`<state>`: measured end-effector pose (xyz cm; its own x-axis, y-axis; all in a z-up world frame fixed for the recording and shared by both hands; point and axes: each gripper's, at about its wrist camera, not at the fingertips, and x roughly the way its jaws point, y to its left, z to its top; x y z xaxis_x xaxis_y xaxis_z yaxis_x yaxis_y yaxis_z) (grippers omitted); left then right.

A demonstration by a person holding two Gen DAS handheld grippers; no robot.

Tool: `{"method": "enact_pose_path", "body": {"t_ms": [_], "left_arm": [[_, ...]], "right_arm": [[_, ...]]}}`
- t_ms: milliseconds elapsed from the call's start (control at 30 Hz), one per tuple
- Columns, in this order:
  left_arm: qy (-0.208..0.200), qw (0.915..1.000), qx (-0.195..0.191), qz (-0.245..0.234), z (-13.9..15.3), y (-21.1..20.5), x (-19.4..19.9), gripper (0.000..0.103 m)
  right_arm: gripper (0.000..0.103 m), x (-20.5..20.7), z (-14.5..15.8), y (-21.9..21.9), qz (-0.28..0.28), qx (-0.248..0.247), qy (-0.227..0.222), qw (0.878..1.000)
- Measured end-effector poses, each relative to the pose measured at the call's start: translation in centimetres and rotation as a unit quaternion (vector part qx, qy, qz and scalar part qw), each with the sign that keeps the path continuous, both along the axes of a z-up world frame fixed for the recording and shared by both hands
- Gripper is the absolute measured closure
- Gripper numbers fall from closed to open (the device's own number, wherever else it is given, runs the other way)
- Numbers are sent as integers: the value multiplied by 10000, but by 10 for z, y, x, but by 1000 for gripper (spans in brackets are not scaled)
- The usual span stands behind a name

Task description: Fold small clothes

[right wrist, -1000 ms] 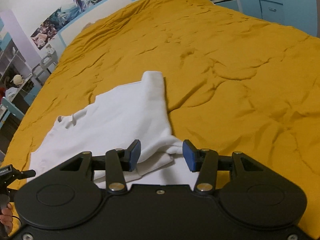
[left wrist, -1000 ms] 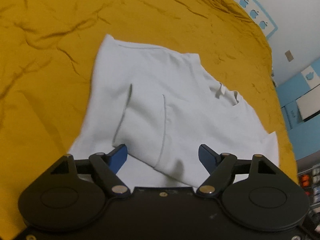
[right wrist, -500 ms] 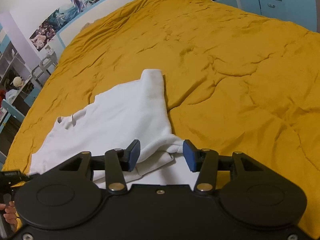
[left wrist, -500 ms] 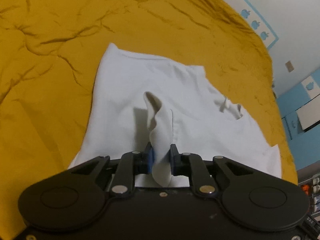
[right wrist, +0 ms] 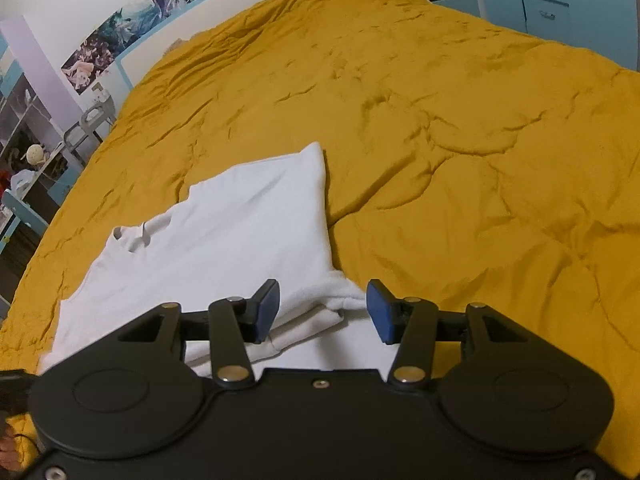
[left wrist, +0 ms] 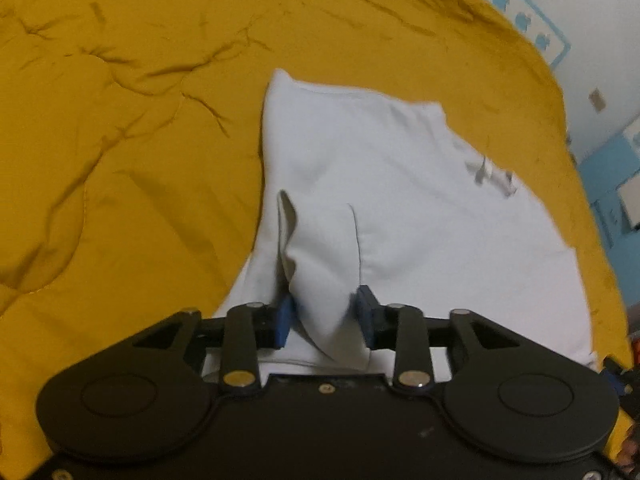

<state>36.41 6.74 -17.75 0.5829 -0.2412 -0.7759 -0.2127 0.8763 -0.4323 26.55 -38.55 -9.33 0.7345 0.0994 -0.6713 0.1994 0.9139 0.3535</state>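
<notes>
A small white shirt (left wrist: 400, 184) lies flat on the mustard-yellow bedspread (left wrist: 120, 120), its neck opening toward the right. A raised fold of its sleeve (left wrist: 320, 256) stands between the blue pads of my left gripper (left wrist: 325, 316), whose jaws are opening; the pads no longer pinch it. In the right wrist view the same shirt (right wrist: 248, 216) spreads to the left. My right gripper (right wrist: 322, 308) hovers open over the shirt's bunched near corner (right wrist: 340, 300), with the cloth lying between and below its pads.
The bedspread (right wrist: 440, 120) stretches wide to the right and far side. Shelves and a small table (right wrist: 24, 128) stand beyond the bed's left edge, blue drawers (right wrist: 544, 0) at the far right. A hand (right wrist: 8, 444) shows at the lower left.
The left gripper went from wide open to pinched on the sleeve fold, lifted it and shifted sideways, and now its jaws have spread again. The right gripper has stayed put.
</notes>
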Motion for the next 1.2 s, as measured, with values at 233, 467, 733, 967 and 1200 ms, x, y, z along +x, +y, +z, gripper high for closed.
{"method": "enact_pose_path", "body": {"t_ms": [233, 467, 733, 967, 1200], "left_arm": [[-731, 9928, 895, 305, 44, -3, -22, 28], [-887, 9952, 353, -223, 35, -23, -8, 27], [-88, 9920, 1259, 35, 6, -23, 19, 27], [-331, 9947, 943, 224, 29, -2, -3, 27], [-875, 9937, 558, -417, 47, -39, -4, 20]], "right_arm": [[54, 2, 3, 1, 117, -374, 40, 9992], [54, 8, 7, 16, 383, -50, -298, 9988], [53, 28, -13, 35, 646, -431, 100, 9969], [51, 19, -7, 36, 545, -477, -42, 9974], [50, 10, 10, 48, 905, -272, -443, 9945]]}}
